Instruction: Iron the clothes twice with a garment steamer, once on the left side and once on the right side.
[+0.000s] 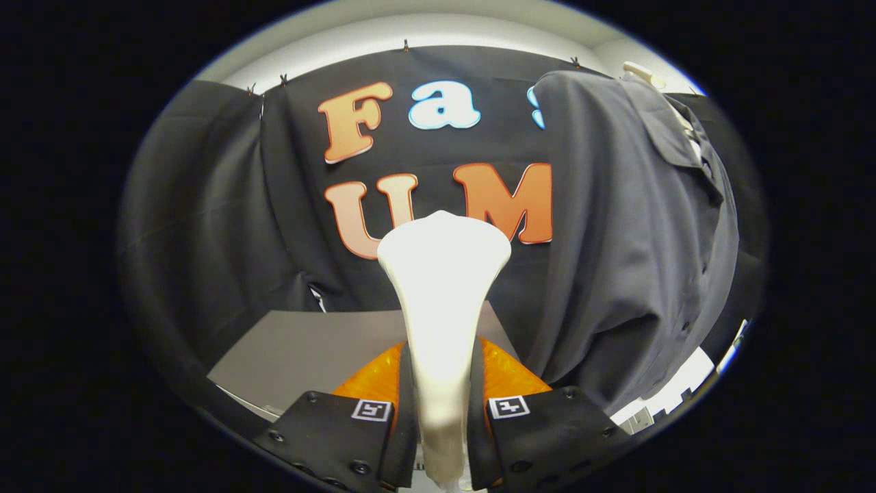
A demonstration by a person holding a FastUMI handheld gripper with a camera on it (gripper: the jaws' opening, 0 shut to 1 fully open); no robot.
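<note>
A white garment steamer (443, 287) stands upright between my fingers, its narrow handle clamped by both of them and its wide flat head rising ahead. My gripper (441, 411) is shut on that handle. A dark grey shirt (629, 233) hangs on a pale hanger (643, 72) to the right of the steamer head, its collar at the top and a row of buttons down its right side. The steamer head is left of the shirt and apart from it.
A grey table top (308, 349) lies below and beyond the fingers, left of the steamer. Black cloth walls close the booth behind and to the left. A pale floor strip (677, 390) shows under the shirt's hem.
</note>
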